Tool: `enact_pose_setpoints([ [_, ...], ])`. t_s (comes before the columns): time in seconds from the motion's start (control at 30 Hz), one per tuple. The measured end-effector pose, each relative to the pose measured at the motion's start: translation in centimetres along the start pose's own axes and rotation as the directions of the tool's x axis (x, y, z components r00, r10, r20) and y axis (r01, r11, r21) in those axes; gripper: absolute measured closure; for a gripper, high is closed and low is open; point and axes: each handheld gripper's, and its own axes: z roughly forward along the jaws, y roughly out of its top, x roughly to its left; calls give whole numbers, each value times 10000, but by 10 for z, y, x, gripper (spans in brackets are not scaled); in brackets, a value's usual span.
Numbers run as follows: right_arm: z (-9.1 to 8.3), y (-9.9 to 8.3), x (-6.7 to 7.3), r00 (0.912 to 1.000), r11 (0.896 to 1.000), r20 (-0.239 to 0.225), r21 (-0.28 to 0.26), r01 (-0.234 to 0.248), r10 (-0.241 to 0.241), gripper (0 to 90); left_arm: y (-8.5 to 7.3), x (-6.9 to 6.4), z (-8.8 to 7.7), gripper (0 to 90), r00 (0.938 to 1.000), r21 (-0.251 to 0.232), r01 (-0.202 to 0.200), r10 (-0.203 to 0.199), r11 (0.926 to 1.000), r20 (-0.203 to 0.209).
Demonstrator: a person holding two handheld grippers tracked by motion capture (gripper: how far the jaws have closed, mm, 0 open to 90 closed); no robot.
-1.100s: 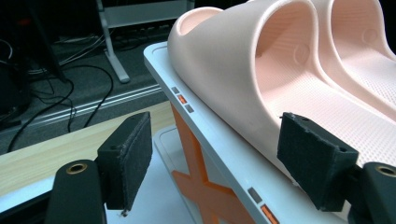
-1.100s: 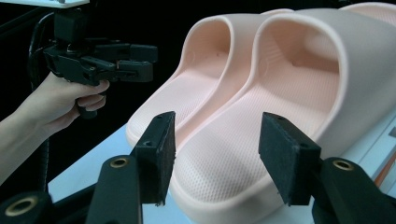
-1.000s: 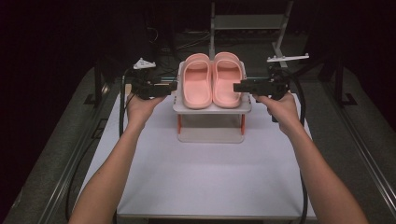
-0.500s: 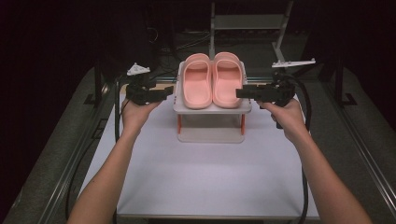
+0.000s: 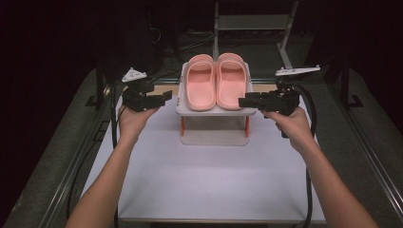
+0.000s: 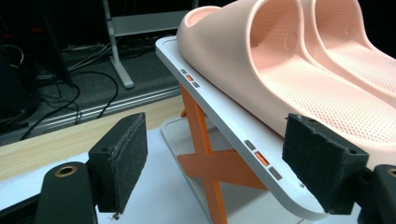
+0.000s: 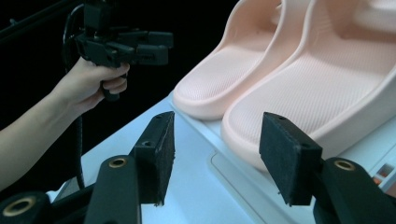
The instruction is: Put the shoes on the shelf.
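Both grippers, left gripper point(image 5: 164, 96) and right gripper point(image 5: 243, 101), were black, with rough dark pads point(image 6: 122, 161), brass-ringed screw holes, grey triangular top plates and black trailing cables; forearms bare.

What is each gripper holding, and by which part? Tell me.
Nothing is held. The left gripper and right gripper stand open, flanking the pink slippers on the stand.

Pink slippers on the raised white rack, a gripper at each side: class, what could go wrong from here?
1. The pink slippers lie loose on the white rack, so a sideways nudge from the left gripper or right gripper might slide one off.
2. The rack stands on thin orange legs; pushing its edge could tip it.
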Motion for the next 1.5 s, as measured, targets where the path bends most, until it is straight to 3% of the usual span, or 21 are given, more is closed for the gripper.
enact_pose_setpoints([
  [0.43,-1,-24,-2,9992,9994,-239,-63,-330,328,444,-10,-2,-7,201,10000,-69,-19,18,10000,-19],
  [0.87,-4,-40,0,9980,9991,-496,-137,-389,382,438,-26,-1,-11,190,9998,0,210,-210,9998,46],
  [1.5,-6,-67,-2,9966,9984,-599,-5,-574,573,420,-42,-2,-17,164,10000,18,88,-88,10000,-21],
])
